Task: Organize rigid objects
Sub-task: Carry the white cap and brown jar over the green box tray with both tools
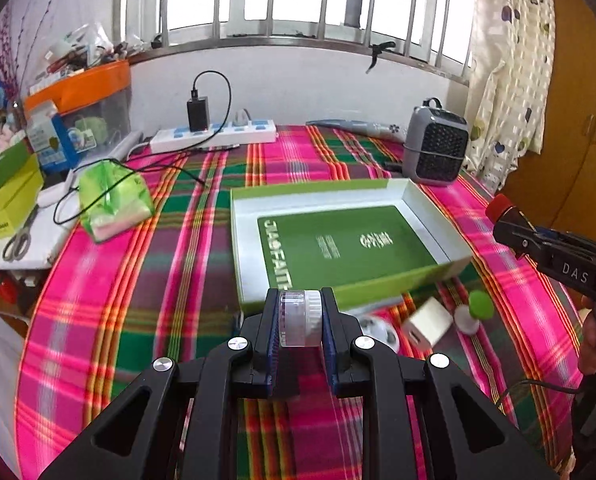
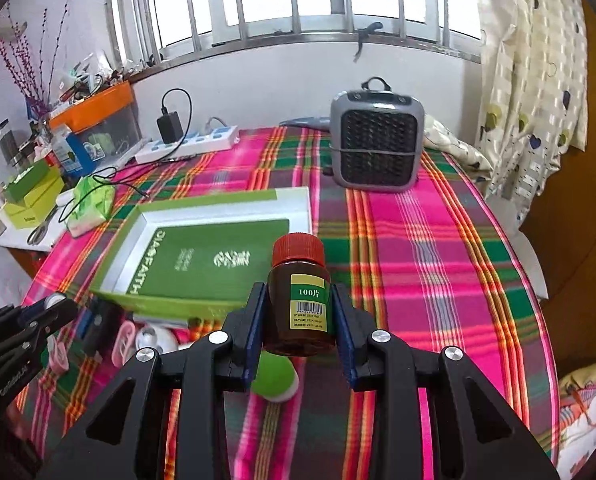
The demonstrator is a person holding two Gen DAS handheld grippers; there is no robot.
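My left gripper (image 1: 299, 304) is shut on a small clear round case with a white ribbed rim (image 1: 299, 318), held above the plaid cloth just short of the green-and-white box (image 1: 240, 240). My right gripper (image 2: 298, 300) is shut on a brown pill bottle (image 2: 298, 308) with a red cap and a green label; it shows at the right edge of the left wrist view, red cap (image 1: 497, 206) forward. The open box (image 2: 298, 204) holds a green book (image 2: 202, 260). A white cube charger (image 1: 427, 326) and a green-capped white item (image 1: 475, 310) lie on the cloth.
A grey fan heater (image 2: 377, 144) stands at the back. A white power strip (image 1: 214, 136) with a black adapter, a green tissue pack (image 1: 112, 200), scissors (image 1: 18, 242) and cluttered boxes (image 1: 10, 192) fill the left. Pink clips (image 2: 124, 338) lie near the box front. A curtain (image 2: 533, 80) hangs right.
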